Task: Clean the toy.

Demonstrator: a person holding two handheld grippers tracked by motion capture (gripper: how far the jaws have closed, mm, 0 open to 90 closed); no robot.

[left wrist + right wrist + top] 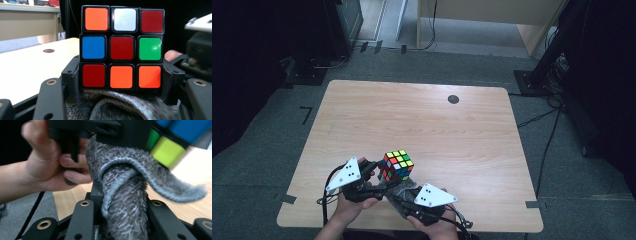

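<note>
A scrambled Rubik's cube [398, 165] is held above the near part of the wooden table [422, 120], with my left gripper [381, 172] shut on its bottom layer. In the left gripper view the cube [122, 47] shows a face of red, orange, blue, green and white squares, with the jaws clamping its lower row from both sides. My right gripper [401, 196] is shut on a bunched grey cloth [125, 202]. The cloth [117, 106] presses up against the underside of the cube [167, 147]. A hand [47, 167] grips the left gripper's handle.
A small dark round cap [453, 99] is set into the table near its far edge. Both hands work close to the table's front edge. Cables and dark stands [557, 45] lie on the grey floor around the table.
</note>
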